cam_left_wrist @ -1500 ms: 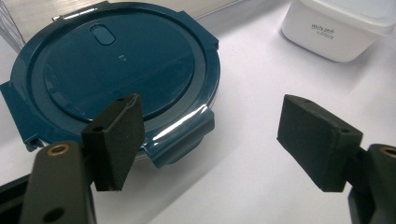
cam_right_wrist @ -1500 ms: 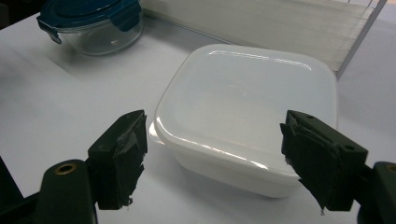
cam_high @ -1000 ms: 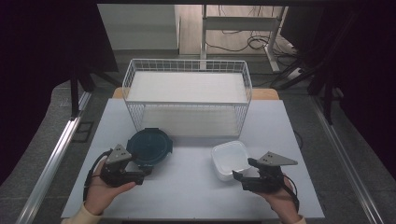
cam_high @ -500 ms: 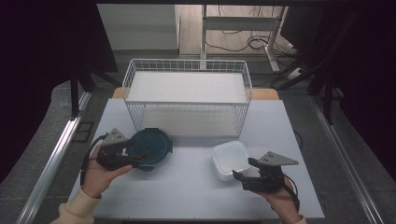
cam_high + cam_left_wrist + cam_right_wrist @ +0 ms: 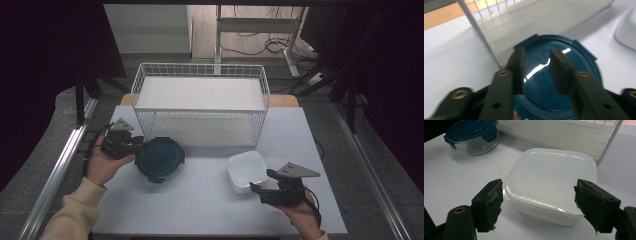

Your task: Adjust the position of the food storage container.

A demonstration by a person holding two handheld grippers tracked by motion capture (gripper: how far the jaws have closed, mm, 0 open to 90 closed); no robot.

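A round glass container with a dark blue lid stands on the white table, in front of the wire basket. My left gripper lies at its left rim, pointing right. In the left gripper view its jaws reach over the blue lid; they have just been closing and stand narrow, with nothing pressed between the pads. A white square lidded container sits to the right. My right gripper is open at its near corner, its jaws standing wide on either side of the white container without touching it.
A white wire basket with a pale floor stands at the back of the table. In the right gripper view the blue-lidded container is at the far left. A metal rail runs along the table's left side.
My left gripper has moved away from the person, from the front of the round container to its left side, and its jaws have narrowed. The right gripper has stayed in place.
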